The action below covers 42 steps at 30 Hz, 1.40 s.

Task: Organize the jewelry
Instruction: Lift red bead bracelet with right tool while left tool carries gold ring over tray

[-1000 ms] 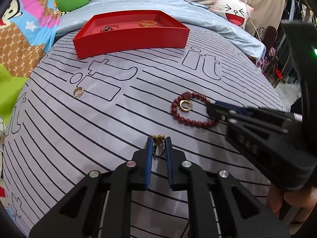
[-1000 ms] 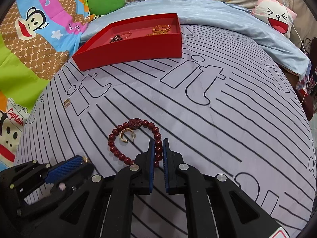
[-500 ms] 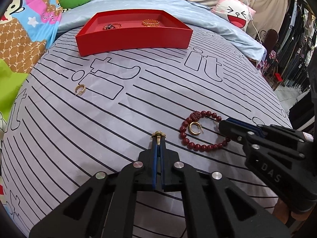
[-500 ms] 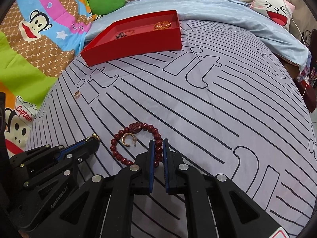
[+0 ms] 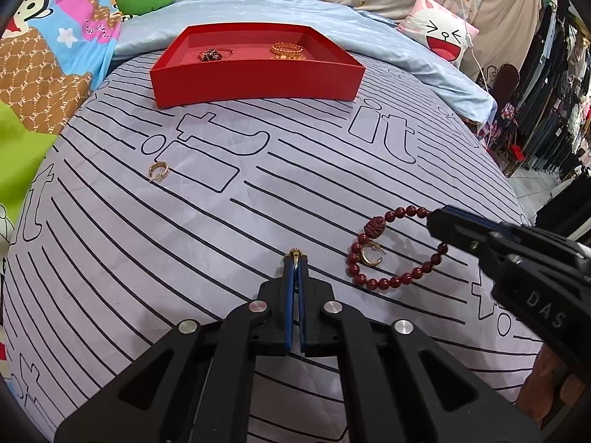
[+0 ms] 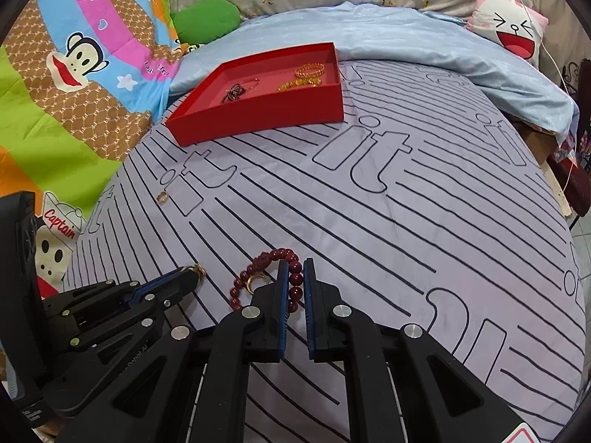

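Note:
My left gripper (image 5: pixel 295 262) is shut on a small gold ring (image 5: pixel 295 254), held just above the striped sheet; it also shows in the right wrist view (image 6: pixel 198 271). My right gripper (image 6: pixel 294 267) is shut on the dark red bead bracelet (image 5: pixel 388 282), with beads (image 6: pixel 294 288) between its pads. A gold ear cuff (image 5: pixel 370 256) lies inside the bracelet loop. Another gold ring (image 5: pixel 159 171) lies on the sheet to the left. The red tray (image 5: pixel 255 85) at the back holds a gold bangle (image 5: pixel 286 50) and a dark piece (image 5: pixel 211 55).
The bed is covered by a lilac striped sheet (image 5: pixel 221 221). A blue blanket (image 6: pixel 424 48) and a cartoon pillow (image 6: pixel 509 29) lie behind the tray. A colourful quilt (image 6: pixel 74 74) lies on the left. The bed edge drops off at the right.
My left gripper has closed on the gold ring and lifted it slightly. My right gripper has lifted one side of the bead bracelet. Both views have drawn back from the sheet.

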{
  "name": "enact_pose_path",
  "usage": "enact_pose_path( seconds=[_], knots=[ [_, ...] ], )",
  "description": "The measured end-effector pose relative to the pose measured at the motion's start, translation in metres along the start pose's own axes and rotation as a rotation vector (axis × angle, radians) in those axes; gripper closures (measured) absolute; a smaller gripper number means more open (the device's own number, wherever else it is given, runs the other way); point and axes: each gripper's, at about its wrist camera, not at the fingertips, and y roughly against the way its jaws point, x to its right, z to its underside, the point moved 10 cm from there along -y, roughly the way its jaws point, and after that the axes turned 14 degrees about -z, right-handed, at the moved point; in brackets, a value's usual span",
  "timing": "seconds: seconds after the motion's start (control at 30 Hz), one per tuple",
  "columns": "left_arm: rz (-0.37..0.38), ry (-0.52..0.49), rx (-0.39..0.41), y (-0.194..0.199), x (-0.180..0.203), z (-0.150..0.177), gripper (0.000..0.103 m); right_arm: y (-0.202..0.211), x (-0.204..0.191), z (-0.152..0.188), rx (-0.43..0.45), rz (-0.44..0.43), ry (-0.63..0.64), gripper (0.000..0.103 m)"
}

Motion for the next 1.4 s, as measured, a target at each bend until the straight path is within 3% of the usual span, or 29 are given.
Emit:
enact_pose_path(
  seconds=[0.27,0.5,0.67,0.9,1.07,1.2,1.4],
  knots=[
    [-0.007,0.022,0.011,0.004,-0.009,-0.011,0.102,0.012,-0.018,-0.024,0.043,-0.032,0.039,0.096],
    [-0.004,0.042,0.038,0.011,-0.020,-0.039,0.102,0.019,-0.035,-0.056,0.084,-0.056,0.080,0.096],
    [-0.016,0.046,0.077,0.014,-0.032,-0.078,0.102,0.015,-0.040,-0.090,0.109,-0.082,0.089,0.096],
    [-0.026,0.038,0.156,0.009,-0.046,-0.162,0.102,-0.004,-0.048,-0.159,0.140,-0.105,0.136,0.096],
    [-0.034,0.026,0.190,-0.010,-0.048,-0.222,0.102,-0.031,-0.041,-0.214,0.145,-0.116,0.142,0.096],
    [-0.014,0.029,0.164,-0.043,-0.045,-0.253,0.101,-0.062,-0.027,-0.245,0.119,-0.102,0.135,0.096],
    [0.026,0.030,0.077,-0.100,-0.040,-0.268,0.101,-0.119,0.002,-0.270,0.048,-0.109,0.066,0.096]
  ],
)
